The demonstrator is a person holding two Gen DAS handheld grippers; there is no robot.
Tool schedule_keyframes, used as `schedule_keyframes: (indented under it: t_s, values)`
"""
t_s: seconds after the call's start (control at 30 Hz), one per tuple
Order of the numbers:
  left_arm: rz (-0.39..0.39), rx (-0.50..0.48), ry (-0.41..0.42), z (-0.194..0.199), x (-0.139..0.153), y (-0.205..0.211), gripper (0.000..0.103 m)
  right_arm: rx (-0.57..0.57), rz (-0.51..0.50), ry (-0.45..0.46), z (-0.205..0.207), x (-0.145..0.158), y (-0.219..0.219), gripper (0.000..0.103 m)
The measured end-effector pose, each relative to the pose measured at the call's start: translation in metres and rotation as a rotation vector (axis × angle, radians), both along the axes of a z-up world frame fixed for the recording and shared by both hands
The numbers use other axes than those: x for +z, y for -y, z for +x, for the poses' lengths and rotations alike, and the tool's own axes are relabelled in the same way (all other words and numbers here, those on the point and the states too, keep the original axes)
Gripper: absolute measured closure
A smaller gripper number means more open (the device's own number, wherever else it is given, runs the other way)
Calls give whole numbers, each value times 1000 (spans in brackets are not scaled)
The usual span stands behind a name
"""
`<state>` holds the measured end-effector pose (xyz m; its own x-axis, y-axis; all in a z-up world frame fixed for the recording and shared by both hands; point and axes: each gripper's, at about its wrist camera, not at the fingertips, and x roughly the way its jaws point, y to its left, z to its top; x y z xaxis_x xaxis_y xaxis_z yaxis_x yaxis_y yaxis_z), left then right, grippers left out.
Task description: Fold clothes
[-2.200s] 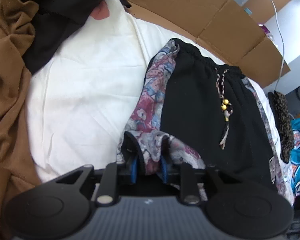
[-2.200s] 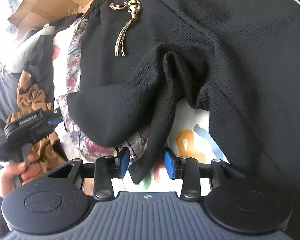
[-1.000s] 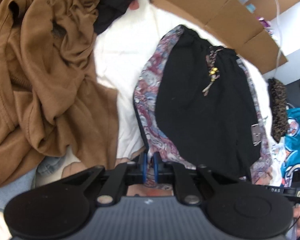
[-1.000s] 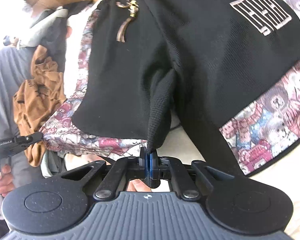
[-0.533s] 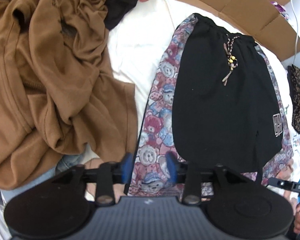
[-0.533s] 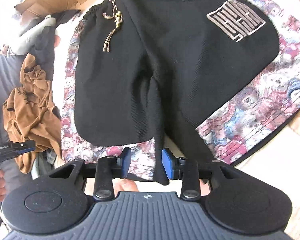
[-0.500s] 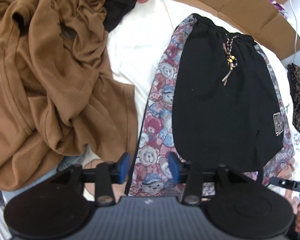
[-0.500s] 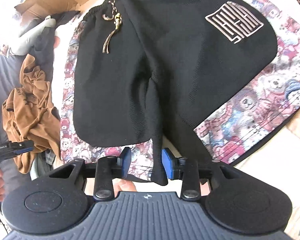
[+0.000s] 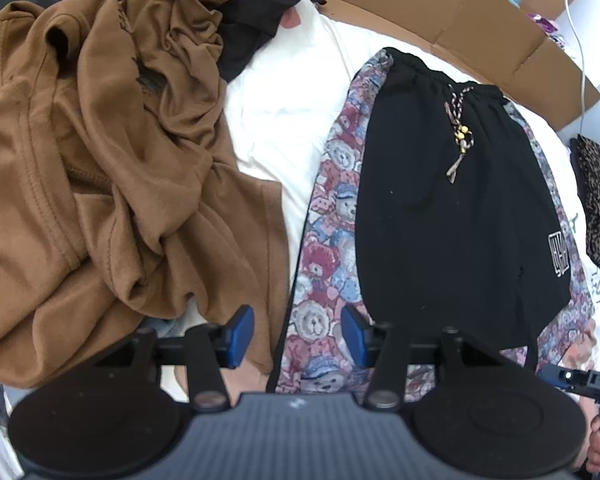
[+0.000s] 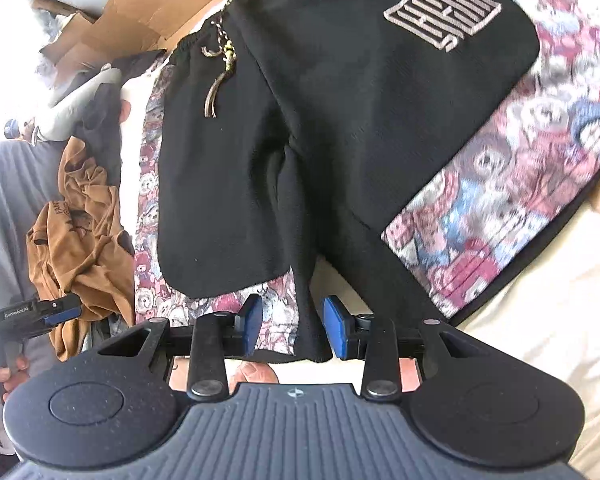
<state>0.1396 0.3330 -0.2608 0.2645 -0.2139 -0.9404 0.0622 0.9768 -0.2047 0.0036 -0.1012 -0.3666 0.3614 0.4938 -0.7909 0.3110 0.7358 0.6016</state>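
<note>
One pair of shorts (image 9: 452, 216) lies flat just ahead of my two hand-held grippers, left (image 9: 298, 336) and right (image 10: 293, 326), both spread wide, released; one brown top (image 9: 100, 168) heaped at my left.

White bed sheet (image 9: 296, 128), flattened cardboard (image 9: 460, 12) behind, bright daylight

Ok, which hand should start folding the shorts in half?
Probably left: the left tool hangs open over the shorts' outer hem corner, while the right tool straddles the crotch.
</note>
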Motion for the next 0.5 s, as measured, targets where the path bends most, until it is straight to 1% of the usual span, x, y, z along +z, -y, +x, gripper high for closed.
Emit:
schedule_keyframes:
  t_s: [0.07,0.17,0.27,0.4,0.5]
  values:
    - [-6,5,-12,0,-7,-3,53,2,7,-3,-2,-7,-2,64]
    - [-30,13,-41,-2,-19,-6,53,16,-17,-21,0,-16,-5,64]
    - [-47,11,-76,-8,-37,-4,53,3,3,-25,2,-23,-4,64]
    - [-47,22,-124,-18,-63,0,53,27,-8,-52,8,-33,-10,64]
    - [-17,15,-135,-25,-81,5,52,56,-26,-80,13,-39,-16,64]
